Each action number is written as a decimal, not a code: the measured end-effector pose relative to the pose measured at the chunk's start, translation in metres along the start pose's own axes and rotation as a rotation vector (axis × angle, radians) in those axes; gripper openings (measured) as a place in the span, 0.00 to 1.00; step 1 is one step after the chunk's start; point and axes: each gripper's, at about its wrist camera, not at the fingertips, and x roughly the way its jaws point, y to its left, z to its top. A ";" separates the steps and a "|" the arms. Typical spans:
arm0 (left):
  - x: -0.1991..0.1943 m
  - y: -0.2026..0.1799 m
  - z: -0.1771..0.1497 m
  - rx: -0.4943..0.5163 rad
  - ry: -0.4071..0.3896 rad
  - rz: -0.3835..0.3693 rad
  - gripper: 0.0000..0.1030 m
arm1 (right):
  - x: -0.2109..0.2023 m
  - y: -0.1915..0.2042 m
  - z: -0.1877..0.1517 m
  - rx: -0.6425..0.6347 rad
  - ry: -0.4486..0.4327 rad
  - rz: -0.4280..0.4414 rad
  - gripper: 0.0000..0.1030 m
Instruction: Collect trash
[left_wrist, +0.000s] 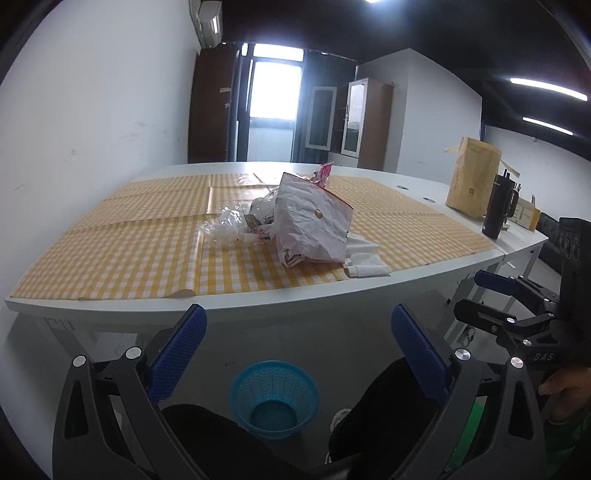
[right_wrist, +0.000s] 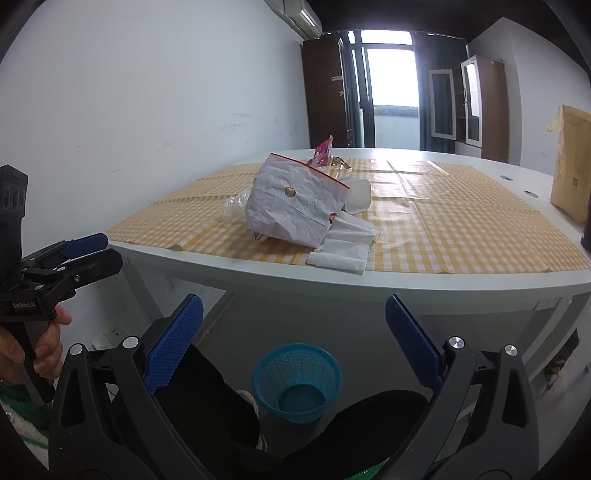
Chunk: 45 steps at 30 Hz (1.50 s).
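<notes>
— What's in front of them, biggest thing first?

— A white table (left_wrist: 258, 299) with a yellow checked cloth (left_wrist: 122, 251) over most of its top. The trash sits in a heap near the front edge, about the middle of the cloth.

— What's in the heap?

— Mostly a crumpled white zip bag (left_wrist: 314, 225) with a red seal strip, standing up. Folded white paper napkins (right_wrist: 343, 254) lie against its base, nearest the table edge. On the other side there's crinkled clear plastic wrap (left_wrist: 225, 225), and a pink wrapper (right_wrist: 323, 151) pokes up behind the bag. A white cup (right_wrist: 358, 197) lies tipped over just behind it.

— And the bin?

— A small blue mesh basket (right_wrist: 297, 380) on the floor below the table edge, between the person's dark-trousered knees.

— The grippers?

— Both are held short of the table, tilted downward. The left gripper (left_wrist: 295, 349) has its blue-padded fingers spread wide with nothing between them. Same for the right gripper (right_wrist: 293, 338): fingers wide apart, gripping nothing.
</notes>
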 end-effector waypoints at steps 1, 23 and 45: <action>0.001 0.001 -0.001 -0.008 0.004 0.001 0.95 | 0.001 0.001 0.000 -0.001 0.001 0.003 0.92; 0.003 0.011 -0.004 -0.047 0.013 -0.026 0.95 | 0.001 0.002 0.002 0.014 -0.006 0.008 0.92; 0.024 0.014 -0.013 -0.087 0.074 -0.090 0.94 | 0.010 -0.008 0.008 0.038 -0.001 0.035 0.92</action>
